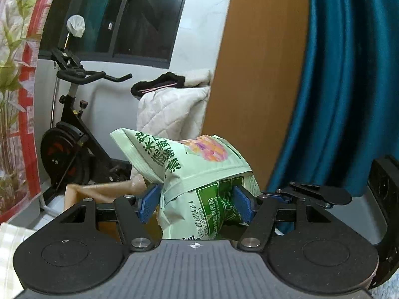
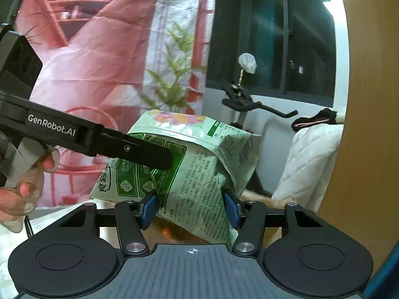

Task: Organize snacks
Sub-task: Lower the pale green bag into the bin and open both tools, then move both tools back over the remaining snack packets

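Before window [image 1: 139, 15], both tongs [image 1: 197, 201] clamp snack bag [image 1: 194, 174].

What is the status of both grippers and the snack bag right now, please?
Left gripper and right gripper both clamped on the green snack bag. Bag held up in the air, crumpled between them. Nothing blocking; exercise bike well behind.

We read "GenRobot.AI" in white on the black body of the left gripper [image 2: 163, 159] at the left of the right wrist view. The pale green snack bag [image 1: 199, 174] carries green Chinese print we cannot fully make out; low in the left wrist view a stamped code reads "20260104 A14", with "PAIRING" beside it.
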`<state>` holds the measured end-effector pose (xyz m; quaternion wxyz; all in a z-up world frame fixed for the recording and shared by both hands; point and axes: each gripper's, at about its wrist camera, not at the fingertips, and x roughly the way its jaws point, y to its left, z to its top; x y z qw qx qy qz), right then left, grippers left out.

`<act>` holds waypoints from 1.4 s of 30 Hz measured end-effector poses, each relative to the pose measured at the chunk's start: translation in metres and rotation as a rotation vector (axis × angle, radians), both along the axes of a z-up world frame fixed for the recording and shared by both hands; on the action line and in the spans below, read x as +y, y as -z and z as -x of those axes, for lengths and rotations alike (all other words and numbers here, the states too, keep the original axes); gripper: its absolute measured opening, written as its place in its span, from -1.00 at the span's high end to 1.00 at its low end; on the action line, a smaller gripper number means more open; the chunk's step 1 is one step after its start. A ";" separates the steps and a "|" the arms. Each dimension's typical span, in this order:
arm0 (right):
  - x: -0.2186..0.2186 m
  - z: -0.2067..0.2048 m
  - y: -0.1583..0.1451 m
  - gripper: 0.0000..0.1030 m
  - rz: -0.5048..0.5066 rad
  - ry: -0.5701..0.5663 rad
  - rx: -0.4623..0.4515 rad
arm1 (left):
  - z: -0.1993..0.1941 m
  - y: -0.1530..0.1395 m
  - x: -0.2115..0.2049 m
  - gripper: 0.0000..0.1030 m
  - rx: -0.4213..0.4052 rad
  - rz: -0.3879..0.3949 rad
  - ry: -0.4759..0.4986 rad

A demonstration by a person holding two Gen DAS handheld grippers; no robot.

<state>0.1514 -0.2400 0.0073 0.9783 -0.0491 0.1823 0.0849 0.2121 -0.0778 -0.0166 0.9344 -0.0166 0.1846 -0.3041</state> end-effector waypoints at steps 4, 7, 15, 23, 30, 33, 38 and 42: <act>-0.013 -0.038 0.014 -0.01 -0.032 0.036 0.037 | -0.026 0.009 -0.006 -0.31 0.043 -0.021 -0.015; -0.015 -0.054 0.030 -0.01 -0.021 0.056 0.075 | -0.039 0.024 -0.006 -0.32 0.091 -0.003 -0.042; -0.011 -0.056 0.063 -0.13 -0.027 0.105 0.160 | -0.056 0.044 -0.005 -0.38 0.180 -0.023 -0.085; -0.011 -0.027 0.062 -0.51 -0.037 0.142 0.141 | -0.033 0.030 0.012 -0.61 0.132 -0.073 -0.179; -0.016 0.003 0.055 -0.72 -0.101 0.191 0.131 | 0.003 0.019 0.035 -0.65 0.075 -0.120 -0.267; -0.017 0.016 0.055 -0.78 -0.133 0.207 0.128 | 0.017 0.016 0.045 -0.65 0.058 -0.136 -0.300; -0.012 0.042 0.057 -0.82 -0.172 0.213 0.114 | 0.041 0.017 0.063 -0.65 0.050 -0.149 -0.350; -0.004 0.059 0.060 -0.83 -0.177 0.227 0.112 | 0.060 0.026 0.078 -0.65 0.068 -0.155 -0.396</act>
